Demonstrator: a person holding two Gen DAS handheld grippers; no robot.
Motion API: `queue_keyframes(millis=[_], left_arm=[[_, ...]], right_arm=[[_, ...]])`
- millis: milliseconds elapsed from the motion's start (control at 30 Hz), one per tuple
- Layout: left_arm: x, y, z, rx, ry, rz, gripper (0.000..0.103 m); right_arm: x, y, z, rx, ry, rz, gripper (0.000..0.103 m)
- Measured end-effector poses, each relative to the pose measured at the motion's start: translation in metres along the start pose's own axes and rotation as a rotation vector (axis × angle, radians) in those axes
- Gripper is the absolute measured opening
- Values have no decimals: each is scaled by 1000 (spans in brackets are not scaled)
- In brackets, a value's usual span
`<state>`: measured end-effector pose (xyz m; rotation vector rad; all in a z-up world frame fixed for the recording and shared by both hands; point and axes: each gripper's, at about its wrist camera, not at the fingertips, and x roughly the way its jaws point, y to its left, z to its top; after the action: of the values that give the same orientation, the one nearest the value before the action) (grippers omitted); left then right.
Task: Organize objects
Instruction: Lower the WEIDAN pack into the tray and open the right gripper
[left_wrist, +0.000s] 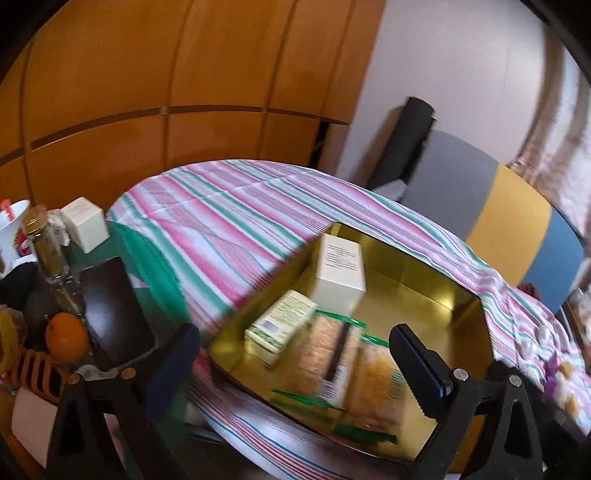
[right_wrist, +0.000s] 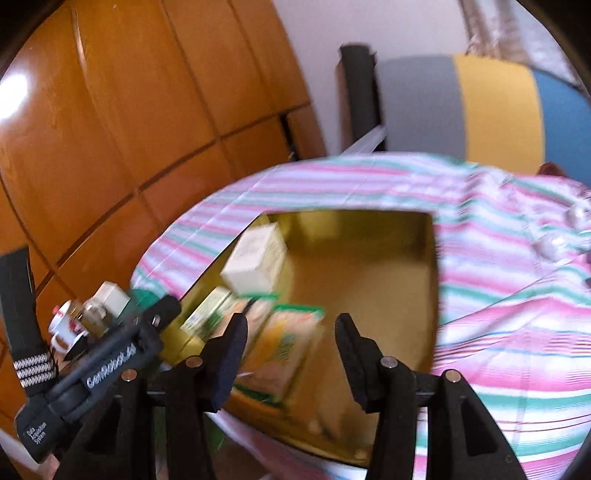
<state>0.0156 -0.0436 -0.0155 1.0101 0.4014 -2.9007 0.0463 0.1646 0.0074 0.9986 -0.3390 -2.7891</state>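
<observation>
Jaws of the left gripper (left_wrist: 291, 332): wide apart, nothing between them. Jaws of the right gripper (right_wrist: 291, 321): apart too, pressing on nothing, just above the snack packets (right_wrist: 284, 350).

In the left wrist view, at four o'clock: a shiny gold tin (left_wrist: 424, 288) on a striped cloth (left_wrist: 221, 214). Inside, toward the tin's nine o'clock side: a tall white box (left_wrist: 340, 273) standing up, a green and white box (left_wrist: 282, 325) right beside it, and two flat packets lying next to that. Lots of bare gold floor at the three o'clock side.

At nine o'clock in the same view, well apart from the tin: a small white box (left_wrist: 83, 223), a glass jar (left_wrist: 46, 247) with a gold lid, an orange (left_wrist: 66, 336) and a white mug (left_wrist: 16, 229), all crowded close together. Probably next to go in.

About handling, a guess only:
- Small white box: light, thin card, easy to dent. Best to pinch on two flat sides, gently.
- Jar: heavier, hard, smooth, breaks if dropped. Best to grab around the middle, firmly, and keep upright.
- Orange: round, a bit soft, likes to roll. Best to squeeze across the widest part, not too hard.
- Packets: crinkly, slippery, crumbly inside. Best to hold at the flat faces, softly.
</observation>
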Motion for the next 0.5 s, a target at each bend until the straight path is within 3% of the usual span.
queue_keyframes(millis=[167,500], left_arm=[[5,-26,-10,98,51,-81,103],[-17,-84,-43,319,25,-241,103]], right_arm=[[-34,-44,0,85,-73,-130,50],[-55,-136,-16,181,-35,-296,51]])
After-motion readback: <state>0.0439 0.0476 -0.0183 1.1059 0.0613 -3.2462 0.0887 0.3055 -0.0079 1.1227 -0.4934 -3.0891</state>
